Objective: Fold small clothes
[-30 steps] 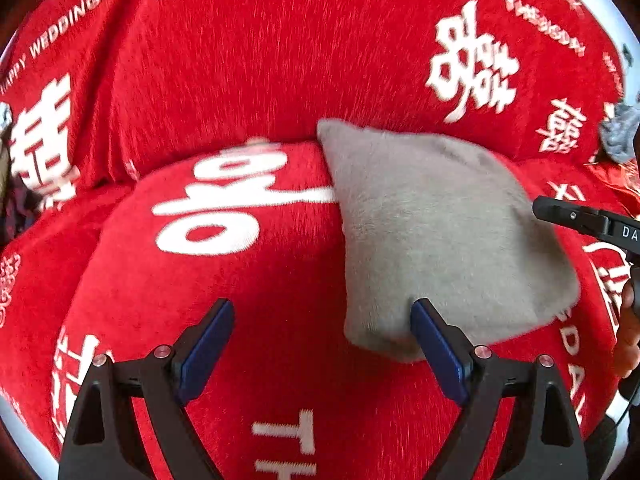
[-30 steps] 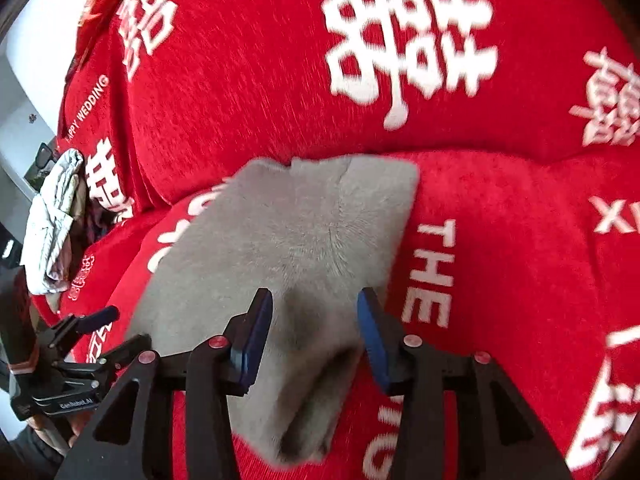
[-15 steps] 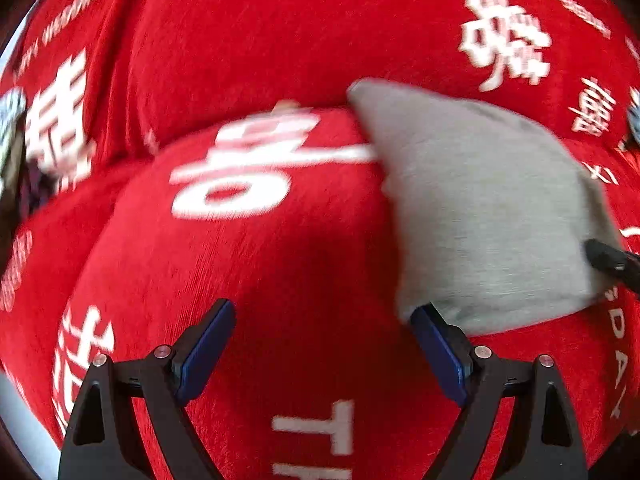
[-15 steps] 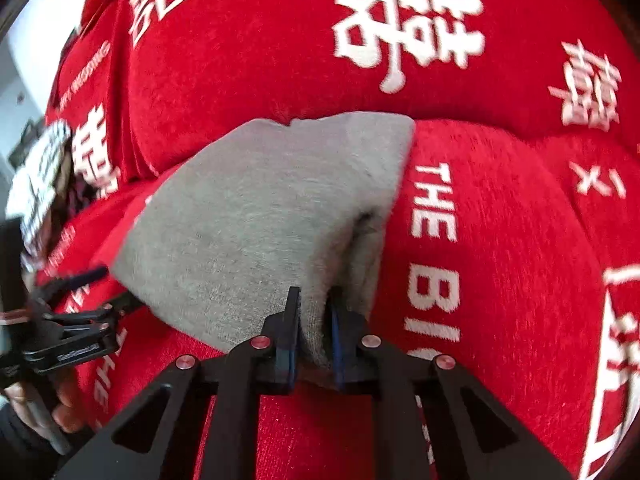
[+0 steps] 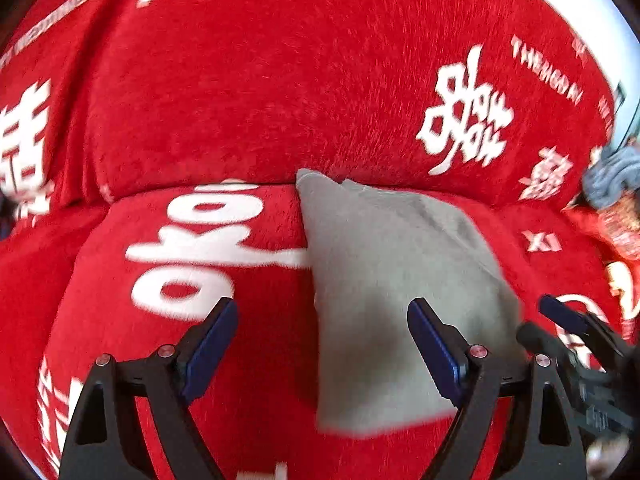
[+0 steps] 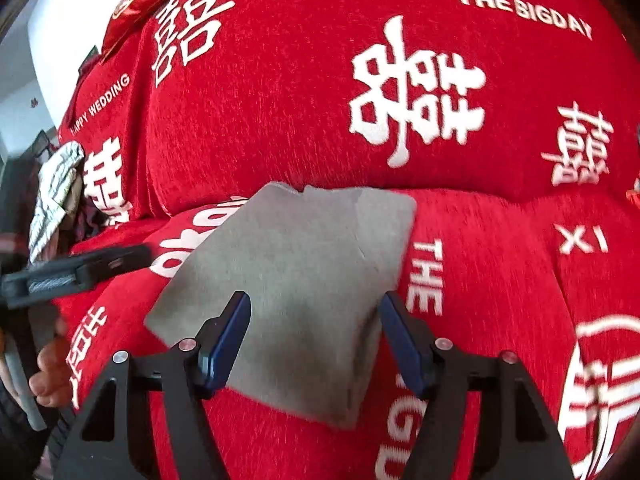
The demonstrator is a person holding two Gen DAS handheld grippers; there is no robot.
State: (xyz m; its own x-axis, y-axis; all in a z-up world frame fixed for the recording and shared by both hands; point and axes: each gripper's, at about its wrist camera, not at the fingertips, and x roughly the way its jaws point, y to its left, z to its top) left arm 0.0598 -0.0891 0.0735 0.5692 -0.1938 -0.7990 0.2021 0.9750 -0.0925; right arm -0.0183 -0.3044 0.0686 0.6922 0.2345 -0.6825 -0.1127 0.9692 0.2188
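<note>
A small grey garment point(image 5: 384, 280) lies folded flat on the red sofa seat, its far edge against the backrest; it also shows in the right wrist view point(image 6: 304, 280). My left gripper point(image 5: 324, 344) is open, its jaws straddling the garment's left edge near the front. My right gripper point(image 6: 316, 336) is open above the garment's near right part, holding nothing. The right gripper's tip point(image 5: 560, 316) shows at the far right of the left wrist view, and the left gripper point(image 6: 80, 268) at the left of the right wrist view.
The sofa is covered in red cloth point(image 5: 280, 92) with white wedding characters. A grey-blue bundle of cloth point(image 5: 612, 176) lies at the far right, and a pale patterned cloth point(image 6: 56, 192) at the sofa's left end. A white wall point(image 6: 64, 20) stands behind.
My right gripper was shut on the garment's near edge half a second ago; it has let go and opened. The garment now lies flat. My left gripper shifted right over the garment's left edge.
</note>
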